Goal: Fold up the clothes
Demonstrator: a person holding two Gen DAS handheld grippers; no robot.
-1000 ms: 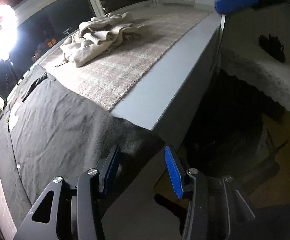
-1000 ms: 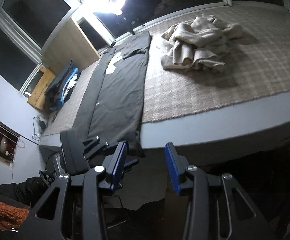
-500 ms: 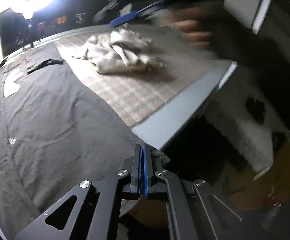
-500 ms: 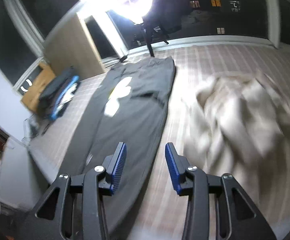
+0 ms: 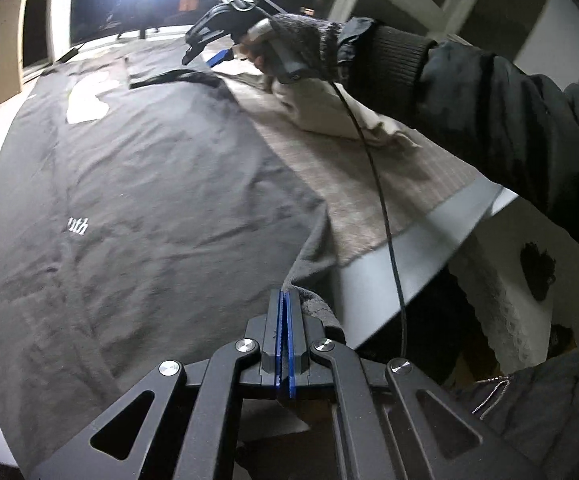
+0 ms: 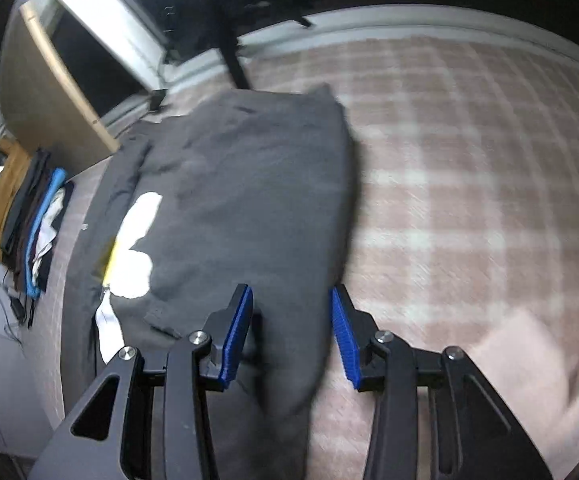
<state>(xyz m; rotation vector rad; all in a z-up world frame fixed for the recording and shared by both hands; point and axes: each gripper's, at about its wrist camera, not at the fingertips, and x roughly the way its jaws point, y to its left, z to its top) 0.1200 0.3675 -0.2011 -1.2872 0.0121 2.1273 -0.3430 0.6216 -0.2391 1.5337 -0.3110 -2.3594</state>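
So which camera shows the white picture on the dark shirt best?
The right wrist view: the white print on the dark shirt sits big and whole there. The left wrist view shows it small, far off, near the top edge.

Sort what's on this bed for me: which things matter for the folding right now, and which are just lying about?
In play:
- dark grey garment
- left gripper, shut on its corner
- right gripper, open over its far edge, jaws closing

Lying about:
- beige garment
- clothes stack
- plaid cover
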